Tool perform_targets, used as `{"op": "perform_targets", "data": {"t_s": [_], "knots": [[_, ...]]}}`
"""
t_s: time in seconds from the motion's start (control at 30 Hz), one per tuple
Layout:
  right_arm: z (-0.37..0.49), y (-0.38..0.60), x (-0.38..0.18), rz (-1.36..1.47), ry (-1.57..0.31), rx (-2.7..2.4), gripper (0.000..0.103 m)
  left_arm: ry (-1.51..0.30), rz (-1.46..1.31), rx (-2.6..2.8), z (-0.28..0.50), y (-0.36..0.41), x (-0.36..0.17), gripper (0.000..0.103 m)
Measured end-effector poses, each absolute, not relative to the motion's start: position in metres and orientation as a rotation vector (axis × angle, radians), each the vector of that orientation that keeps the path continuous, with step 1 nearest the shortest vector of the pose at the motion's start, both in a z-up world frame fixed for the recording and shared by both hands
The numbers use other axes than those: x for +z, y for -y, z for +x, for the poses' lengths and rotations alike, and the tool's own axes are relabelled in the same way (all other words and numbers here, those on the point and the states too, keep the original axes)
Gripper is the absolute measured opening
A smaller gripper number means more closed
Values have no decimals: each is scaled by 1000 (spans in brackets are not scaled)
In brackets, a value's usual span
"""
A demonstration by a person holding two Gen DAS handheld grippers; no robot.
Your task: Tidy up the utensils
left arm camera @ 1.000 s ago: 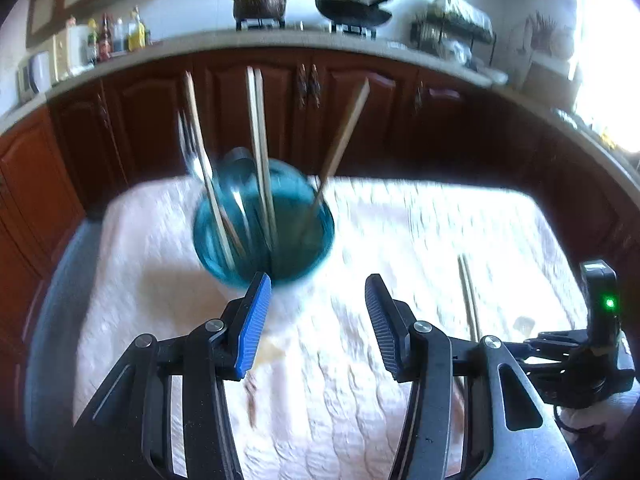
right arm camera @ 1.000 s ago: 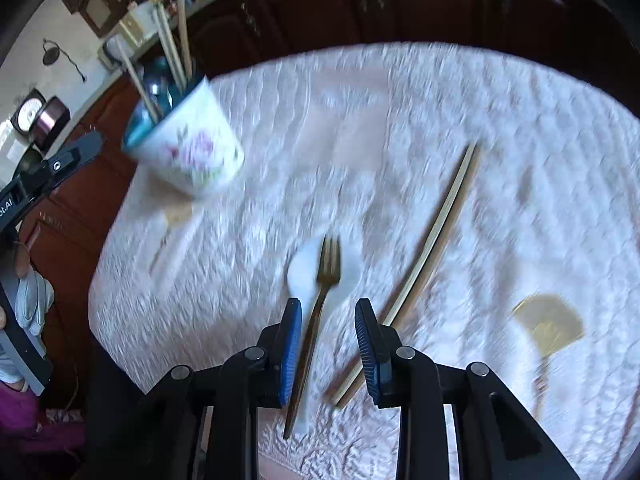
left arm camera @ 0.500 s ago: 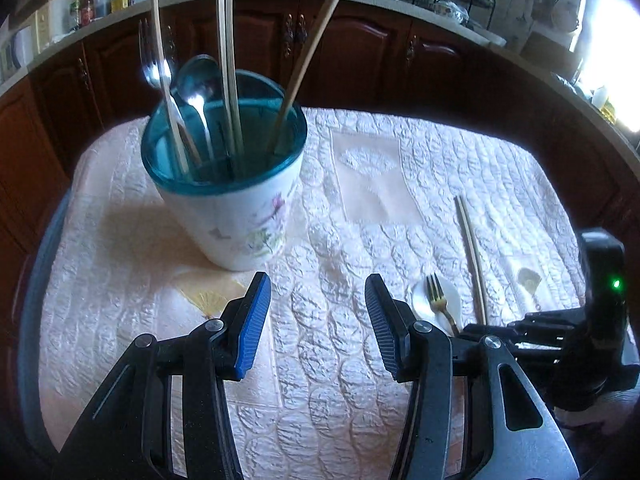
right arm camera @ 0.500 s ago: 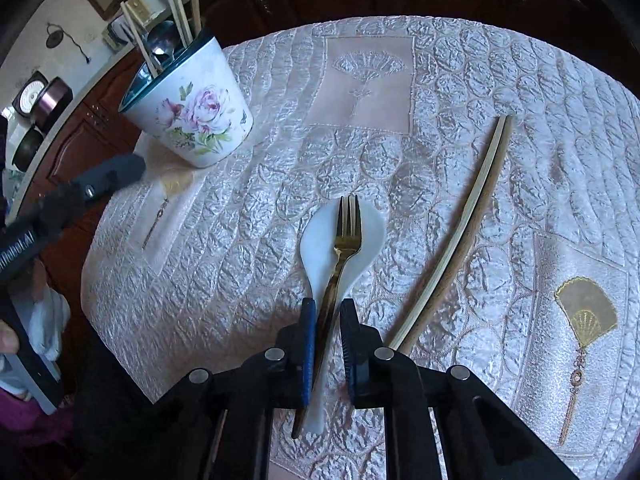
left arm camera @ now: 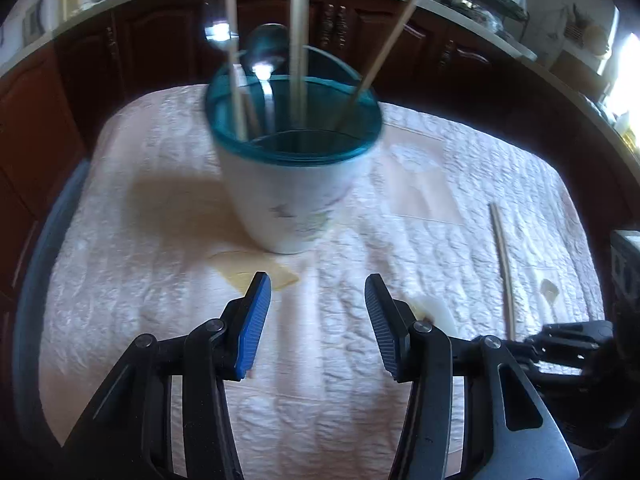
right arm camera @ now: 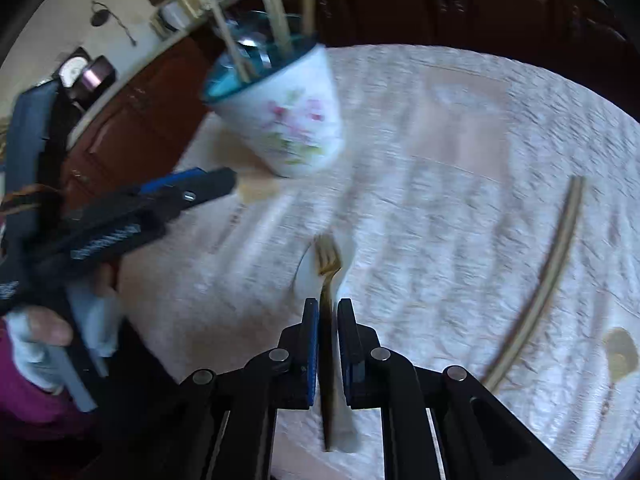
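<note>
One gold fork (right arm camera: 328, 276), clamped by its handle between the narrow blue pads of the right gripper (right arm camera: 328, 312), tines pointing away toward the cup. Directly beneath, a white spoon (right arm camera: 310, 270), bowl showing to either side of the tines; whether fork and spoon touch, hard to tell through the blur. In the left wrist view, only a pale sliver of that spoon (left arm camera: 438, 314) visible, just beyond the right-hand finger.

Ahead and to the left, a white floral cup (right arm camera: 288, 120) with a teal rim, standing on the quilted cloth (right arm camera: 460, 152). Inside, several chopsticks (left arm camera: 298, 40) leaning upright, plus a metal spoon (left arm camera: 266, 54) against the far wall.

Off to the right on the cloth, well apart from the fork, a loose pair of chopsticks (right arm camera: 548, 276) lying side by side; seen again in the left wrist view as a pale stick (left arm camera: 502, 264).

Left gripper (left arm camera: 318, 320) spread wide, blue pads holding nothing, poised above the cloth just short of the cup (left arm camera: 296, 184). Same gripper (right arm camera: 188, 186) seen from the side in the right wrist view, near the cup's base.

Around the table, dark wooden cabinets (left arm camera: 460, 52) under a light countertop.
</note>
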State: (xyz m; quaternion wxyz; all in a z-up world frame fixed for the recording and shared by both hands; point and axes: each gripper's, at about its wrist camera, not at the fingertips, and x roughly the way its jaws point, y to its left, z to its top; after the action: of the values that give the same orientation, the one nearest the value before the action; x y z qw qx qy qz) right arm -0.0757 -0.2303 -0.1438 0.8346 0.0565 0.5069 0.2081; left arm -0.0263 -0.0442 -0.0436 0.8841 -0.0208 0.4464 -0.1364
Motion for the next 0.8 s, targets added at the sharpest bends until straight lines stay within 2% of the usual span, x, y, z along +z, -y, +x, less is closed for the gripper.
{"op": "perform_targets", "data": {"t_s": [0.13,0.4,0.43,0.47,0.5,0.53,0.8], "knots": [[-71,227,-142,233,-1064,502,6,-935,-63,-245,-26,25,-47,49],[-62,253,-146,224,-1071,368,6,-963,-70,-230,-32,11,-56,49],[-63,248,-144,223,-1081,409,11,-970,-67,-234,-32,11,-58,49],[-66,242,-143,199,-1084,434,24,-979,-64,-242,-33,13,-61,49],[-69,236,-143,171,-1086,445,31,-988,-59,-251,-34,14,-64,49],[-70,228,-144,132,-1091,452,33,-992,-54,-257,-35,16,-65,49],[-59,196,-176,24,-1154,441,29,-1026,19,-327,-45,44,-75,49]]}}
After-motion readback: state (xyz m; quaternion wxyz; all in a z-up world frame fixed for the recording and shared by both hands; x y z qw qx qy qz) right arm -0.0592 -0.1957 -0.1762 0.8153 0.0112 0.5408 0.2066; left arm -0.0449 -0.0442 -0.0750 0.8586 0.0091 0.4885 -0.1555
